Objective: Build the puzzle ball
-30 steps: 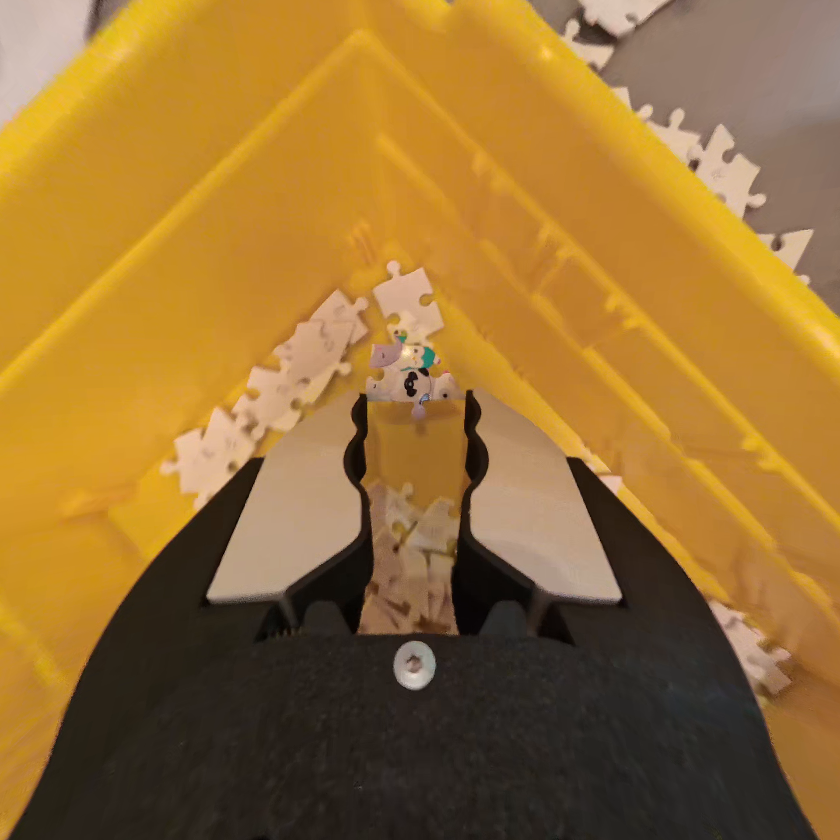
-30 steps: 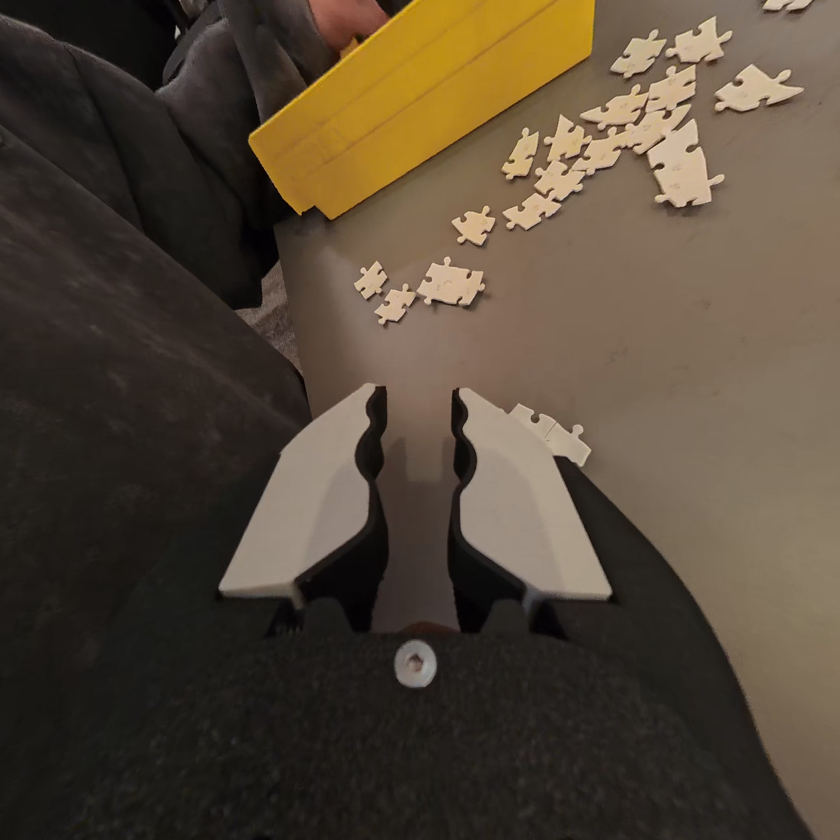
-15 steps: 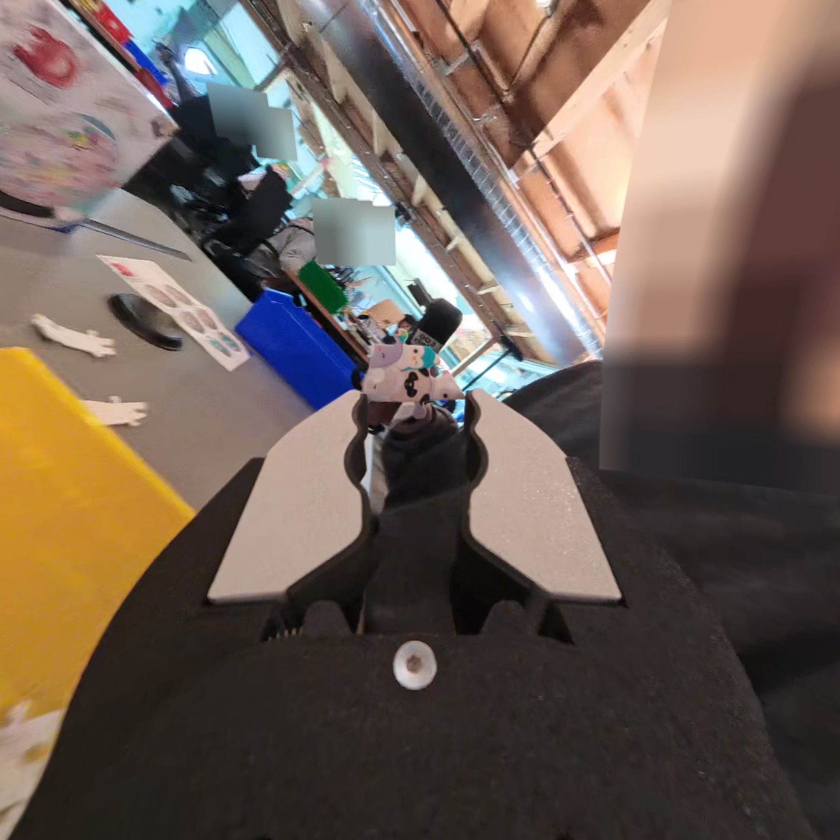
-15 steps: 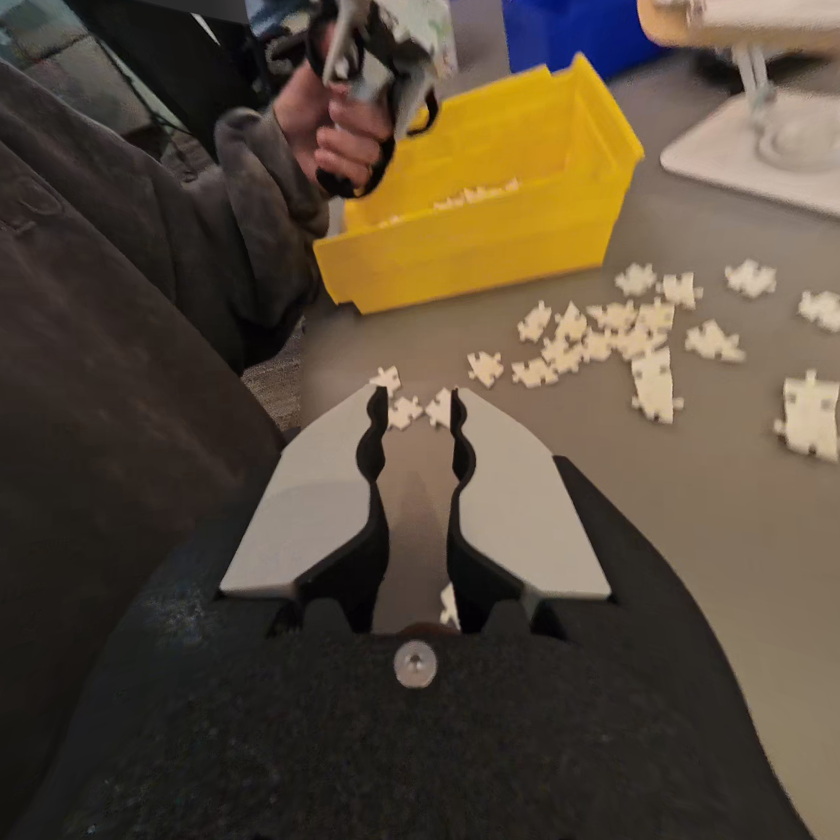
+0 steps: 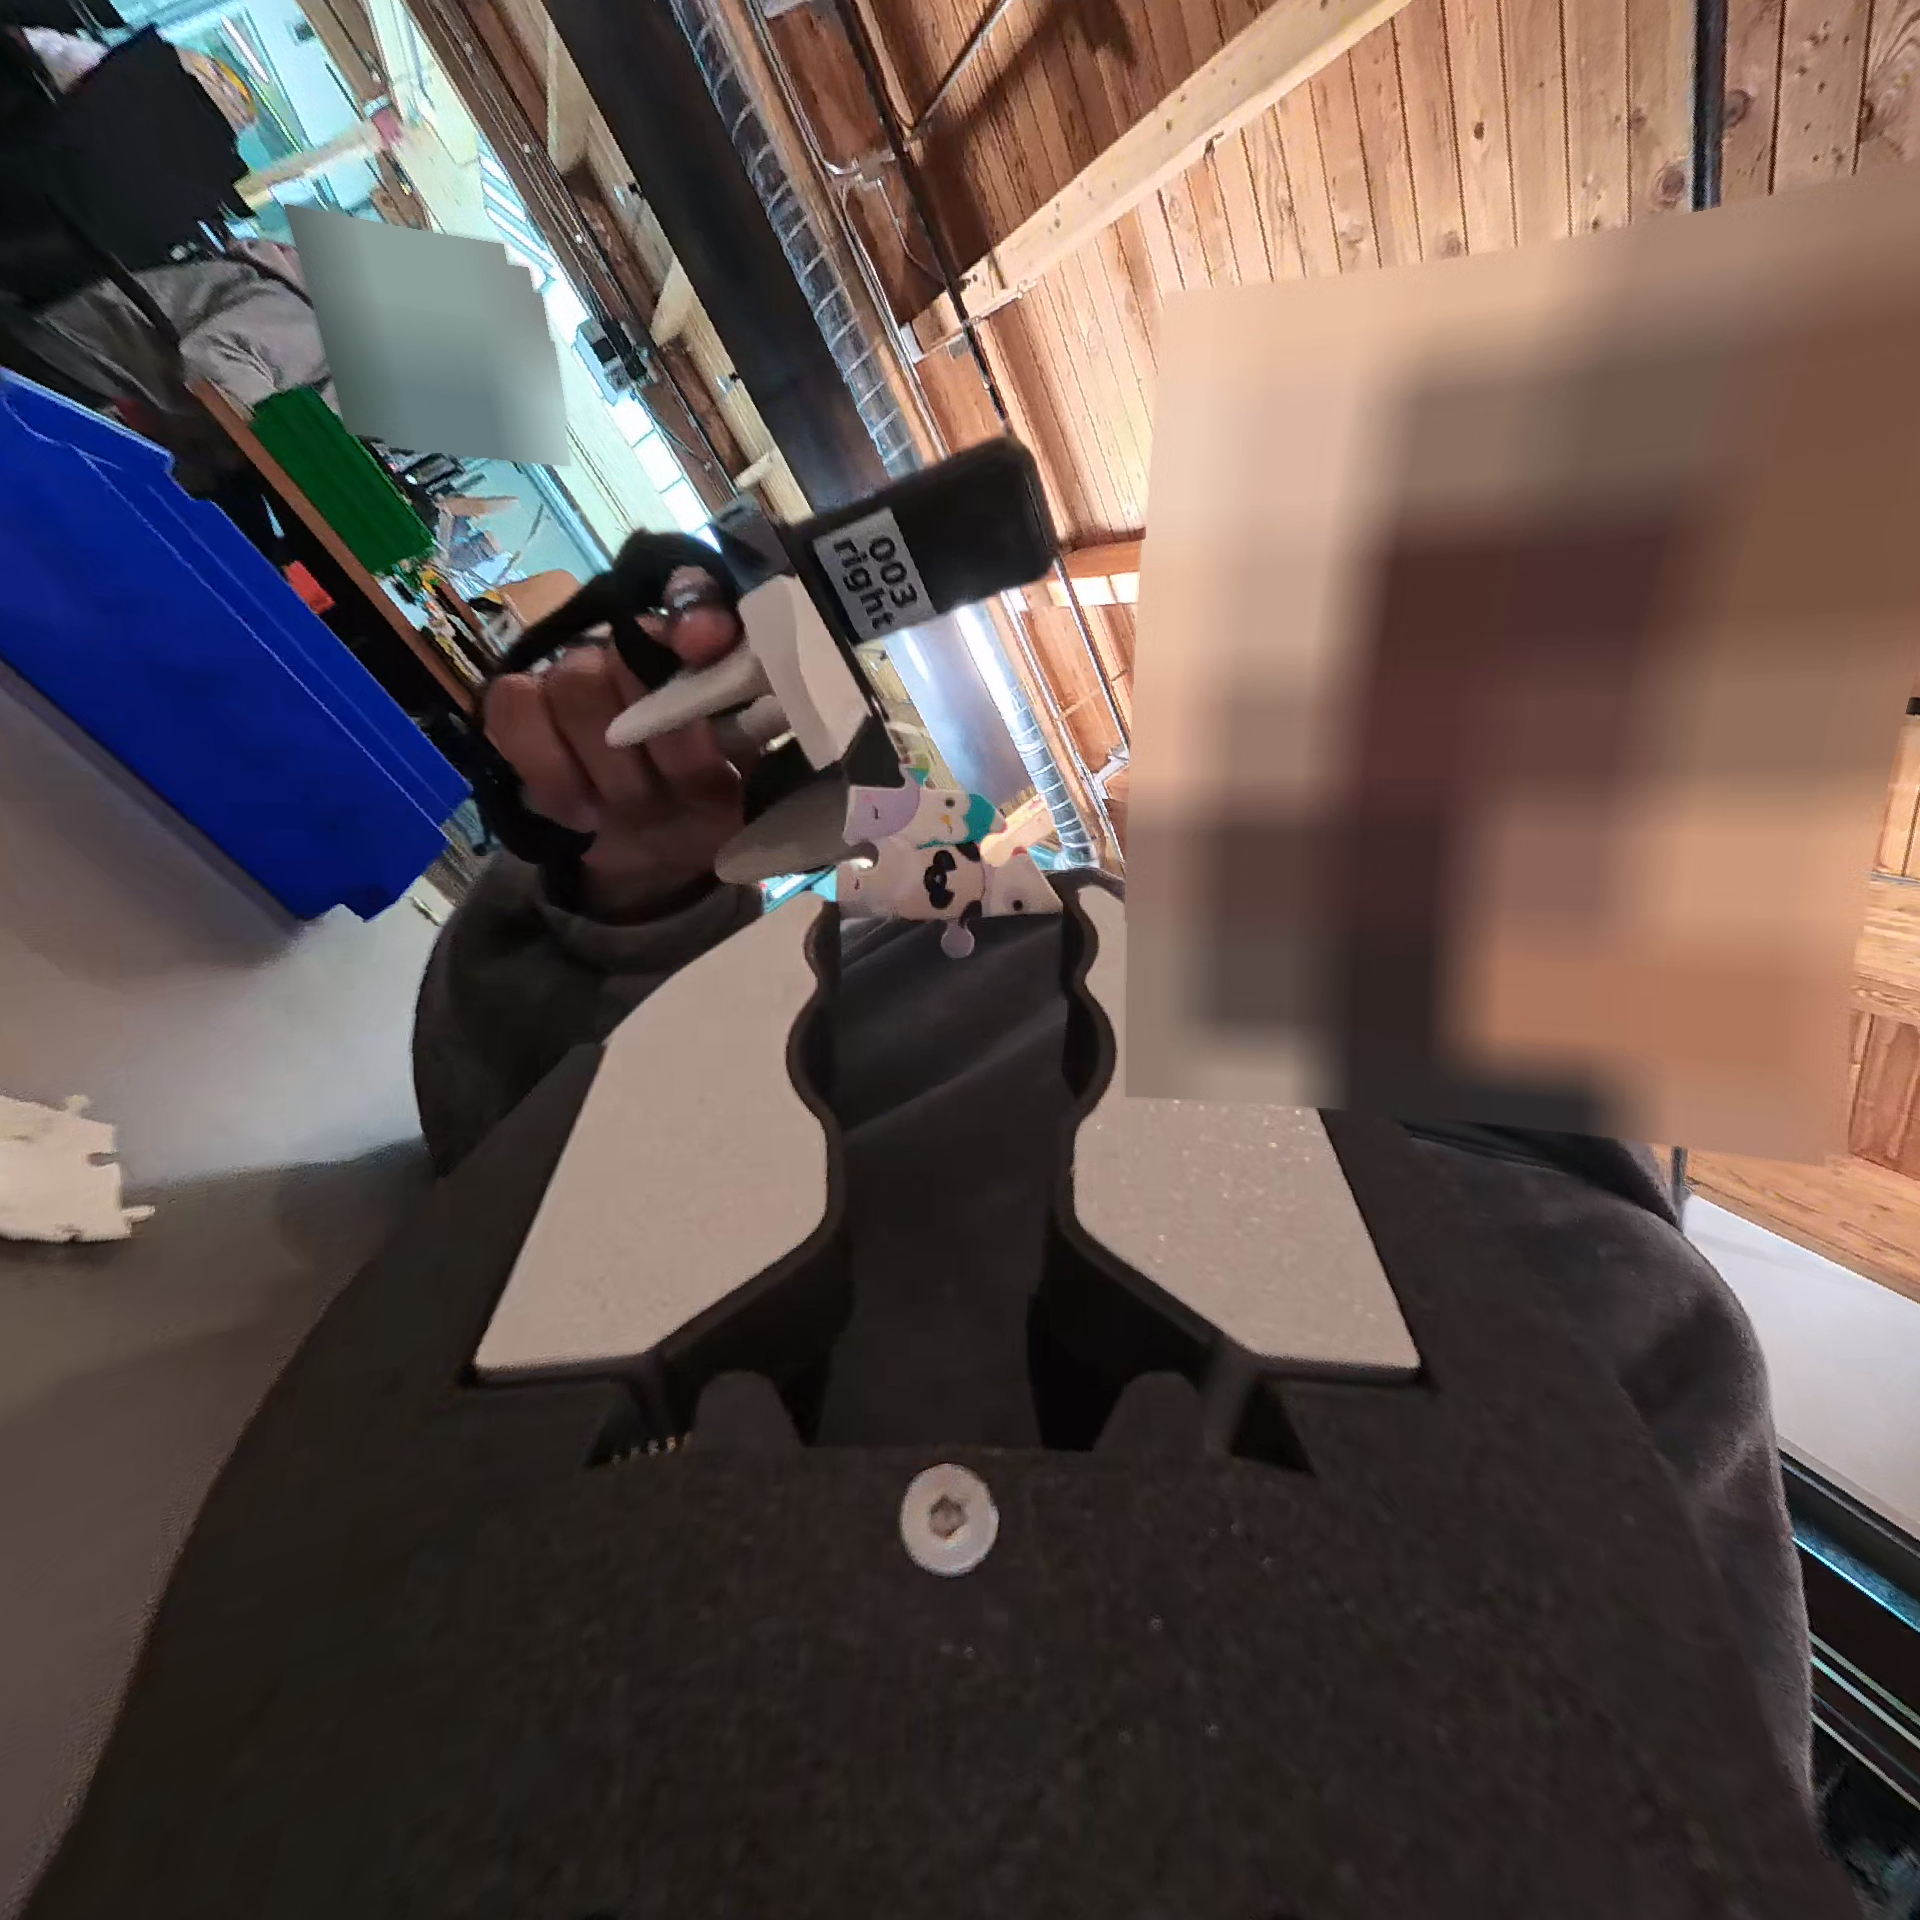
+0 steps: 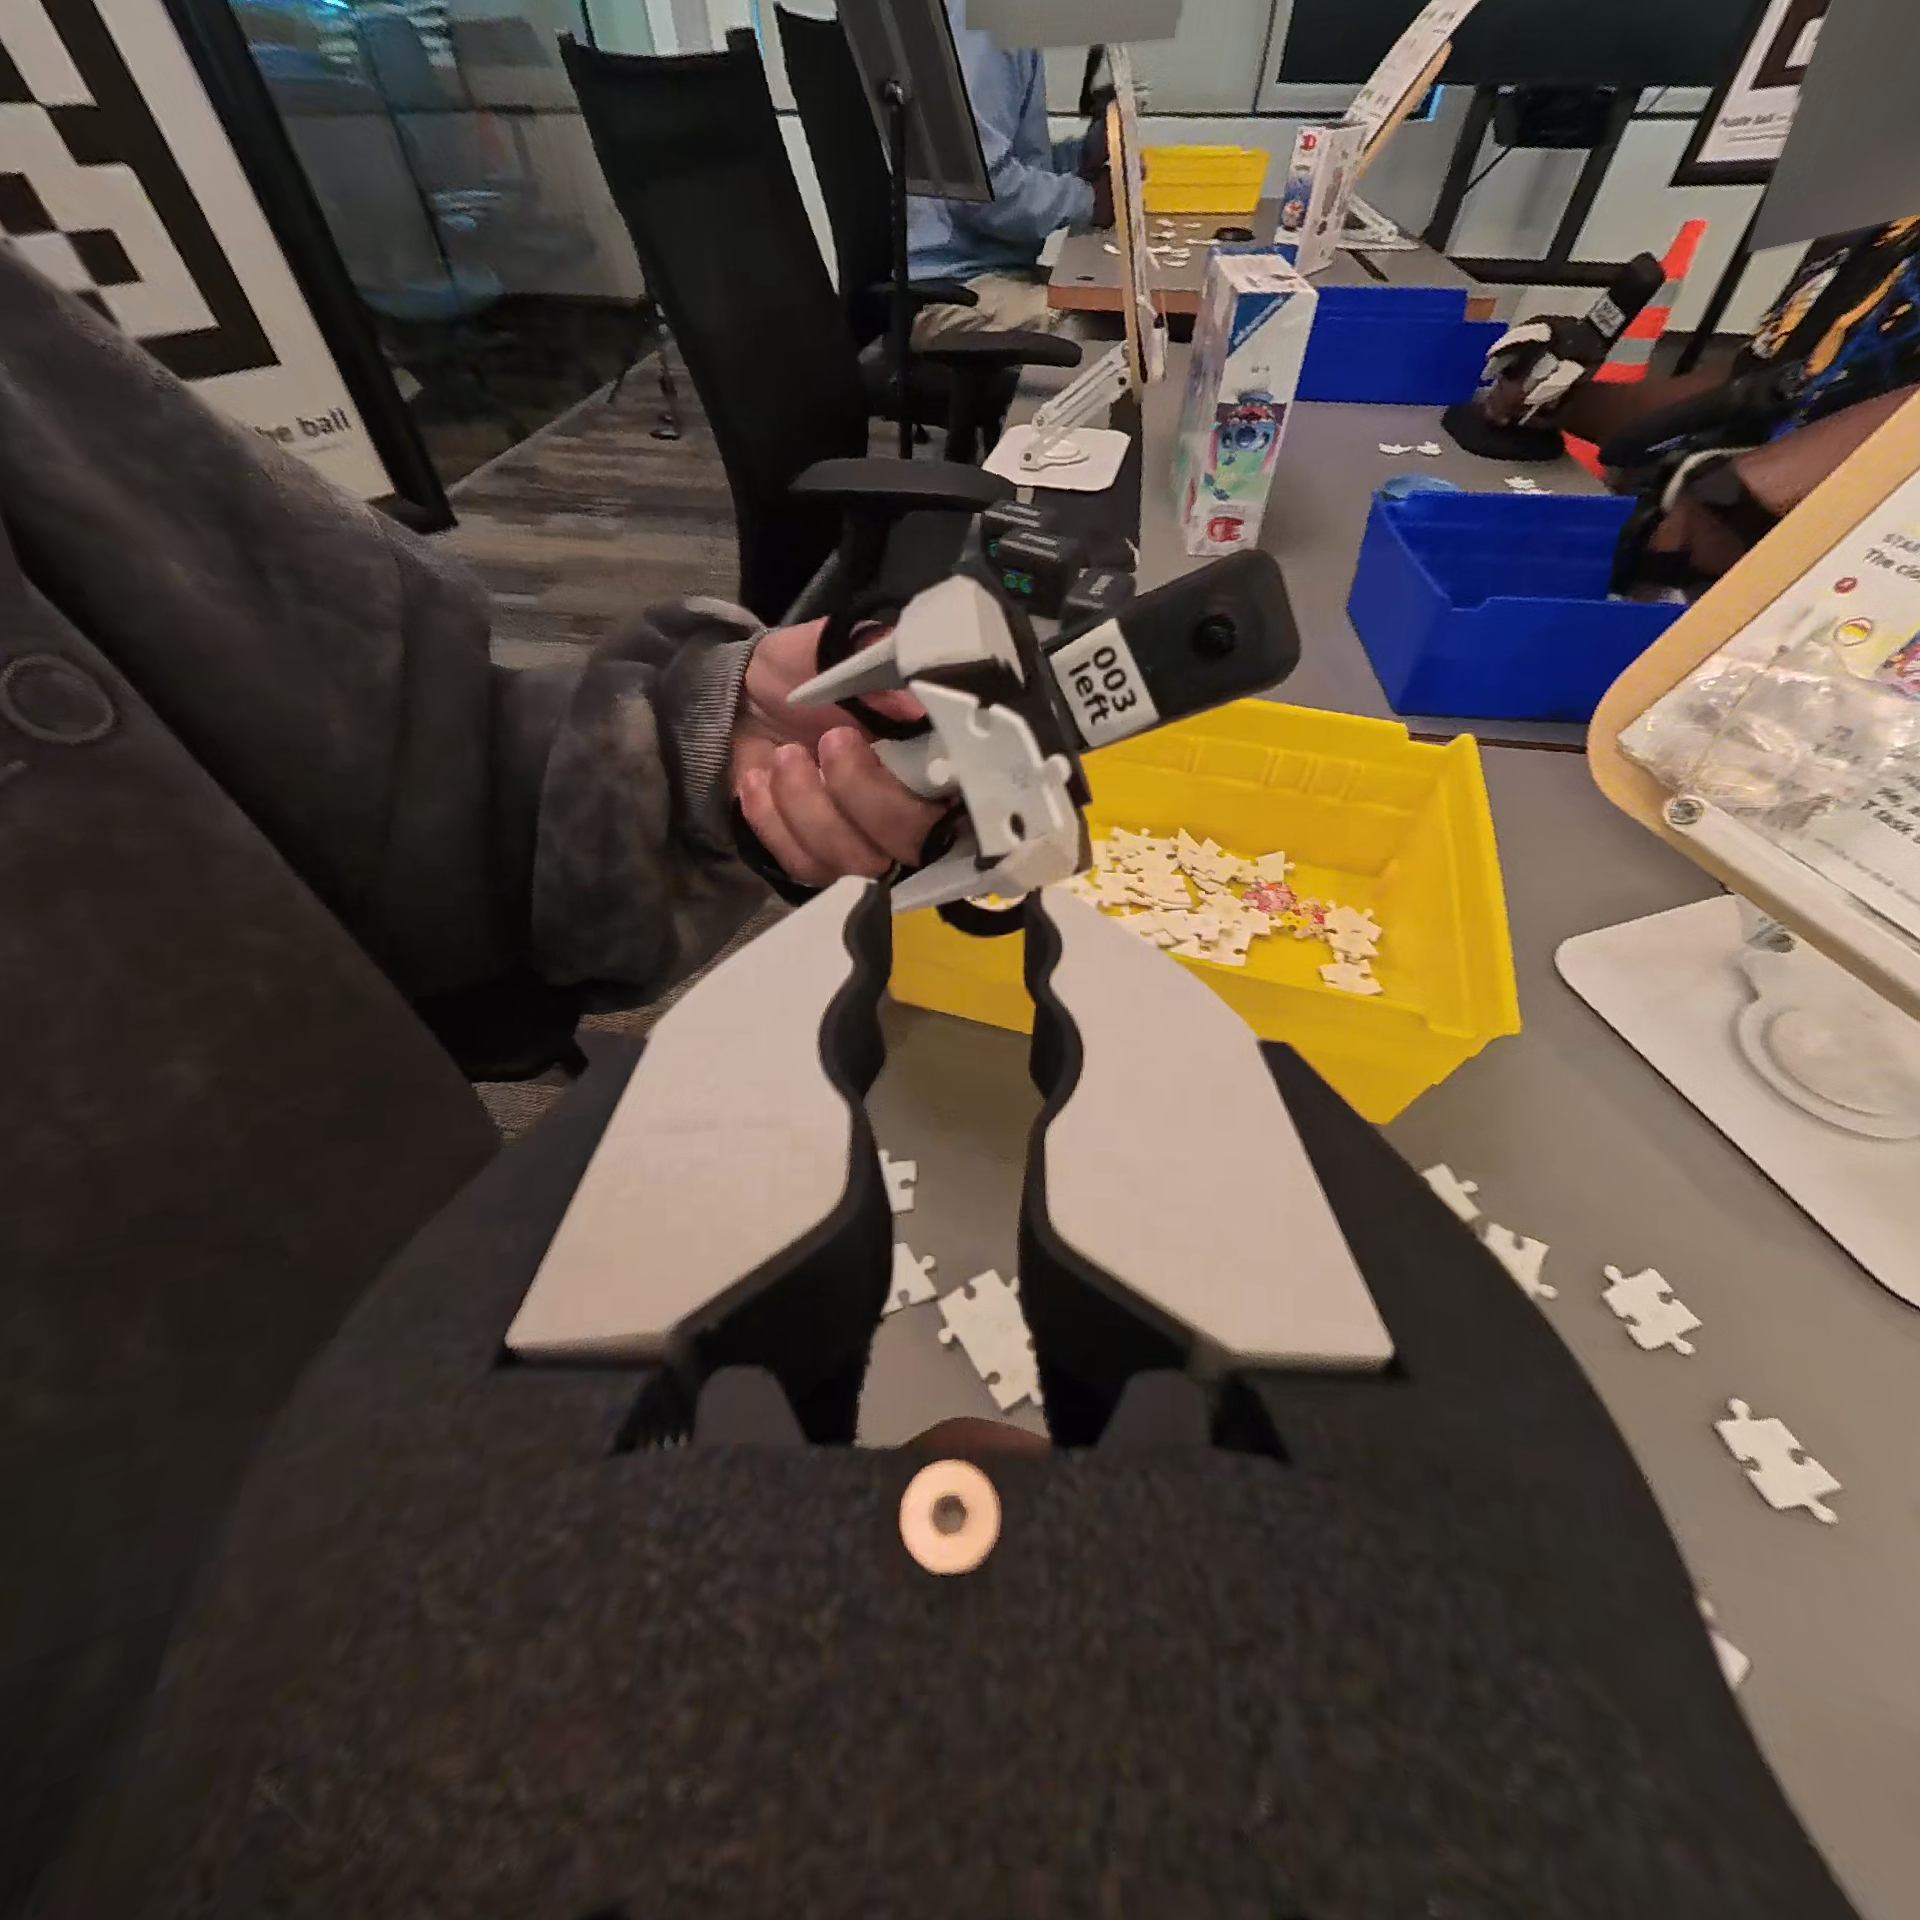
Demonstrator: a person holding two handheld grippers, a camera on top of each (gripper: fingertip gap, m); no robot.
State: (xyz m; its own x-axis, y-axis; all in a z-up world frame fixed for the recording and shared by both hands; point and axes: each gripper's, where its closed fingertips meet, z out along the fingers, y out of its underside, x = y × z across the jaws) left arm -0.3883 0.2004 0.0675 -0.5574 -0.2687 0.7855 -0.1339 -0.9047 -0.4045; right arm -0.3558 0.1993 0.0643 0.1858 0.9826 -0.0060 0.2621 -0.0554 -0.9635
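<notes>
My left gripper (image 5: 948, 909) is shut on a colourful chunk of joined puzzle pieces (image 5: 935, 862), held across its fingertips in the air in front of a person's dark jacket. In the right wrist view the chunk shows its white back (image 6: 1006, 816) between the left gripper's fingers (image 6: 940, 649). My right gripper (image 6: 954, 909) is open and empty, raised just in front of the left gripper. In the left wrist view the right gripper (image 5: 831, 795) is at the chunk's left edge, and one finger looks to touch it.
A yellow bin (image 6: 1444, 935) with several loose white pieces stands on the grey table (image 6: 1558, 1226). More pieces (image 6: 987, 1335) lie scattered in front of it. A board on a white stand (image 6: 1766, 727) is at the right. Blue bins (image 6: 1496, 634) stand behind it. Left tips to right tips: about 4 centimetres.
My left gripper has lifted the colourful chunk out of the yellow bin and turned up towards the person. My right gripper has risen from the table to face it.
</notes>
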